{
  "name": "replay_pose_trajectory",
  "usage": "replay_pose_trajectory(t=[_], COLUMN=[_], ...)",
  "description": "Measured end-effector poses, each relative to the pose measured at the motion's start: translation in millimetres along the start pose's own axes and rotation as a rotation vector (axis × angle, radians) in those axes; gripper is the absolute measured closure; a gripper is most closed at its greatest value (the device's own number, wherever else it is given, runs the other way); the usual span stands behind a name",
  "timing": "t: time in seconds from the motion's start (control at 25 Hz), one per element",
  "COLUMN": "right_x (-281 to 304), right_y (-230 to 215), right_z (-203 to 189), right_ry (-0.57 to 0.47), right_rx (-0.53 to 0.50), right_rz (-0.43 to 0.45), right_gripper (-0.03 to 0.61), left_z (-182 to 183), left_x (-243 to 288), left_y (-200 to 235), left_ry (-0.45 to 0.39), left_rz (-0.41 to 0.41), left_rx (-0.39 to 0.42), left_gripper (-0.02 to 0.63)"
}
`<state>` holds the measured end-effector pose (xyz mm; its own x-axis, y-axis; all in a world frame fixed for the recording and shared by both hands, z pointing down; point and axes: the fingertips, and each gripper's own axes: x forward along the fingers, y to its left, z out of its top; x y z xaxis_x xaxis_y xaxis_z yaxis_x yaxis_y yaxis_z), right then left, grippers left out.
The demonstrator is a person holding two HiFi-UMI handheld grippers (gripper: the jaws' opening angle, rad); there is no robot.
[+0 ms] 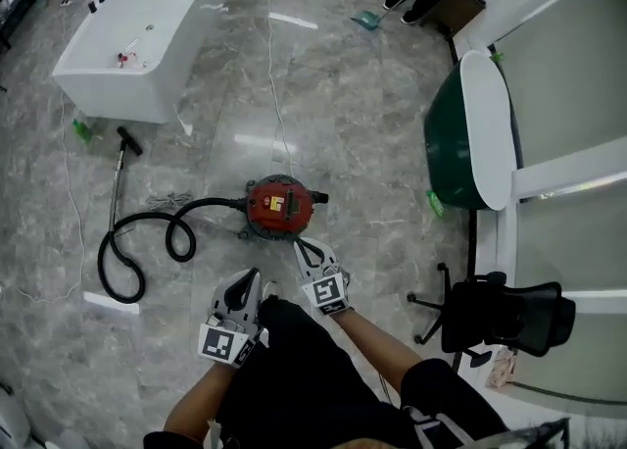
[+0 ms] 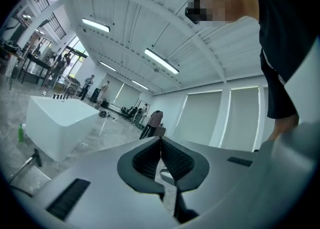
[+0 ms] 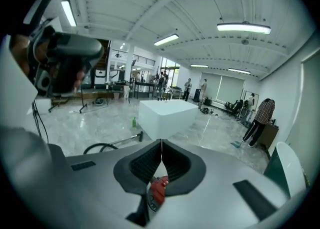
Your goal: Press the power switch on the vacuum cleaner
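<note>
Vacuum cleaner is sitting on the floor, and the right tool, jaws pressed together probably to make one blunt pressing tip, is hovering just beside it while the left tool, also closed, is hanging farther back.

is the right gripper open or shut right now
Shut: on the right gripper the jaw tips meet, nothing clamped; the red vacuum cleaner only shows beyond them.

Left gripper and right gripper: pale grey bodies, dark ribbed pads, each with a white marker cube printed in black squares. Black clothing; short black sleeve.
</note>
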<state>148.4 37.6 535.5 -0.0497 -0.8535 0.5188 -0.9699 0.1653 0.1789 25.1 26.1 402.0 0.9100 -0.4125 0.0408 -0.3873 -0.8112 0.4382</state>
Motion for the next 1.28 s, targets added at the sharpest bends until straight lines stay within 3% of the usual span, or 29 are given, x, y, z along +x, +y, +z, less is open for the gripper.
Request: replay_pose_trajectory(t=[0.12, 0.28, 0.4, 0.56, 0.72, 0.92, 1.28], right_x=[-42.3, -90.6, -124.7, -158.5, -180.0, -190.4, -198.3], right_y=[8.9, 3.7, -3.9, -19.5, -35.5, -37.3, -41.1], right_z=[33.0, 65.5, 87.0, 102.9, 117.9, 132.8, 142.5], right_ry=[-0.077, -0.191, -0.275, -0.359, -0.396, -0.460, -0.488], right_rx=[0.054, 0.200, 0.218, 0.262, 0.322, 0.308, 0.243], right_rz=[-0.013, -0.089, -0.158, -0.258, -0.334, -0.343, -0.322], right_gripper=[0.558, 0.558, 0.558, 0.558, 0.558, 0.558, 0.558], left_z=[-1.7, -0.1, 2.3, 33.3, 34.4, 27.8, 33.0], left_x=[0.8, 4.2, 8.8, 22.9, 34.7, 40.7, 47.5], left_y=[-26.2, -51.4, -65.3, -75.7, -82.9, -98.5, -111.4], left_ry=[0.008, 0.026, 0.022, -0.054, -0.031, 0.003, -0.045], left_rz=[-0.071, -0.162, -0.208, -0.176, -0.169, -0.209, -0.231], left_rx=[0.005, 0.040, 0.055, 0.073, 0.092, 0.116, 0.144], left_gripper=[0.595, 0.595, 0.595, 0.595, 0.595, 0.595, 0.595])
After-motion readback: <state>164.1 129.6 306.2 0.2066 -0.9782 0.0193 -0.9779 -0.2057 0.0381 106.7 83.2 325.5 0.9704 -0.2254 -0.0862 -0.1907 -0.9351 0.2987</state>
